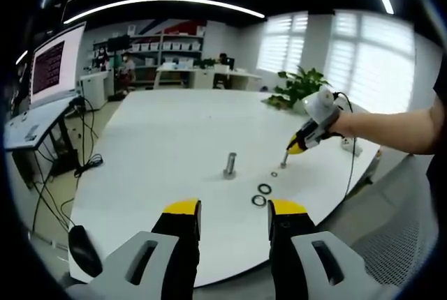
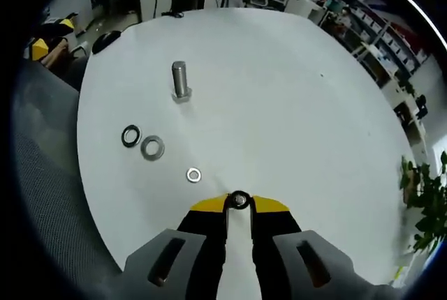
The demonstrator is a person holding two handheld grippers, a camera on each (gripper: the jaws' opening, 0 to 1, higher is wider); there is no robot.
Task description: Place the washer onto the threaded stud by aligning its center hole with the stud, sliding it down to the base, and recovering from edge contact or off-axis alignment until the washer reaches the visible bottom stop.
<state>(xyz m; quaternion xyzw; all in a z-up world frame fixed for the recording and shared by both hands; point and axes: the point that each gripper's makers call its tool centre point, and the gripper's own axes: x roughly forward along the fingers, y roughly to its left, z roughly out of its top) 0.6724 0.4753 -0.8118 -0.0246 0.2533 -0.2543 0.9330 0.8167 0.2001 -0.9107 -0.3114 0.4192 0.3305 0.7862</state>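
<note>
Presently a small washer [image 2: 239, 200] is being pinched between the yellow tips of the right gripper [image 2: 239, 202], whose jaws are being held nearly closed on its rim, low over the white table [image 2: 279, 91]. From the left gripper view, the same right gripper [image 1: 285, 160] is being seen tipped down toward the tabletop, well to the side of the threaded stud [image 1: 230, 164]. The stud [image 2: 180, 81] is standing upright on its hexagonal base, apart from the held washer, with nothing yet seated around it. Three loose rings are lying on the table between: a dark ring [image 2: 130, 135], a grey flat washer [image 2: 152, 148] just beside it, and a smaller bright washer [image 2: 193, 174] nearer the right gripper. The left gripper [image 1: 234, 211] is being held back near the table edge with its jaws parted and nothing between them. Judging from this, the carry to the stud is the step in hand. Because the washer is being gripped only at its edge, it could be tilted or flicked out during the move; an off-axis approach would likely be catching the hole's rim on the stud's top or threads, leaving it cocked short of the base.
</note>
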